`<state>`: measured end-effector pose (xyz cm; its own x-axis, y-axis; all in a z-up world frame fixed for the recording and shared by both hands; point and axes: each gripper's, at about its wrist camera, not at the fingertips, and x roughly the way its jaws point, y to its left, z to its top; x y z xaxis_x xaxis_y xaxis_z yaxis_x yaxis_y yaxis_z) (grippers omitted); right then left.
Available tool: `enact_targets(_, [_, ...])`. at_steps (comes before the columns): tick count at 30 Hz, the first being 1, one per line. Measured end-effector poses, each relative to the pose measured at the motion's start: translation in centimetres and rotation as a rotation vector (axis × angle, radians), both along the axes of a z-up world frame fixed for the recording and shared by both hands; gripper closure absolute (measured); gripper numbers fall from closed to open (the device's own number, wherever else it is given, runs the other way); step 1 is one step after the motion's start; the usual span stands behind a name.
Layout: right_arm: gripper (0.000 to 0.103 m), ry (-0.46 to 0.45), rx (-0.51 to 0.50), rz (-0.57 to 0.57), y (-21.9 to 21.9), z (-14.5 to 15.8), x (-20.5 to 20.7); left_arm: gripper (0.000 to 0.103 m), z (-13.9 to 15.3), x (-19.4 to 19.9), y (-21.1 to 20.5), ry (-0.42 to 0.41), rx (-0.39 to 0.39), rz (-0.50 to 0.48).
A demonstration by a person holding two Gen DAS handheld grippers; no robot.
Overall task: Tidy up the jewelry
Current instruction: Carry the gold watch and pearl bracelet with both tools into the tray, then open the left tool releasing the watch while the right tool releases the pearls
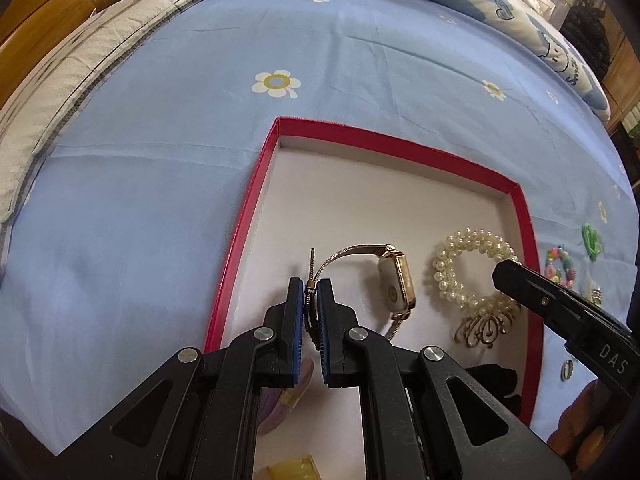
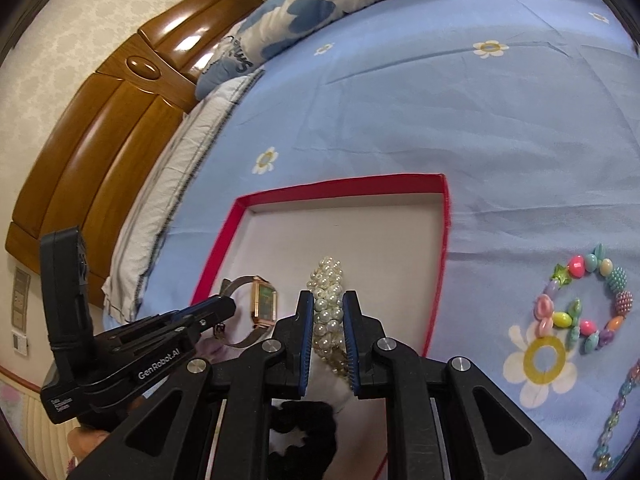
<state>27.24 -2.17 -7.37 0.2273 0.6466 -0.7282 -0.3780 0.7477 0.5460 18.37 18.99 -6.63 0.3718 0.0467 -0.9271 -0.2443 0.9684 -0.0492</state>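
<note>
Jewelry half sorted: left tongs clamped on watch strap, right tongs pinching pearl bracelet, both inside red box. Outside on blue sheet, still waiting: bead bracelet, chain, ring.

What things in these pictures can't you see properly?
- Yellow thing, left wrist view: cut off by the bottom edge.
- Purple thing, left wrist view: mostly hidden behind the left gripper.
- Black scrunchie, right wrist view: partly hidden behind the right gripper.
- Ring on the sheet, left wrist view: too small for detail.
- Pastel chain, right wrist view: runs off the edge.
</note>
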Motion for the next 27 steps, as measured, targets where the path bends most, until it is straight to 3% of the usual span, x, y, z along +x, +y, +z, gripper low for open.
enact_targets(13, [0.085, -0.025, -0.067, 0.025, 0.5, -0.3, -0.1, 0.097, -0.6, 0.2, -0.2, 0.02, 0.018, 0.0])
enact_targets(21, [0.081, -0.03, -0.046, 0.02, -0.1, 0.6, -0.3, 0.096, -0.2, -0.1, -0.4, 0.013, 0.022, -0.003])
enact_targets(22, [0.078, -0.035, -0.039, 0.017, -0.2, 0.9, -0.4, 0.094, 0.0, -0.2, -0.5, 0.01, 0.022, -0.003])
enact_targets(27, [0.07, -0.06, 0.002, 0.0, -1.7, 2.8, -1.4, 0.067, 1.4, -1.2, -0.8, -0.027, 0.014, -0.006])
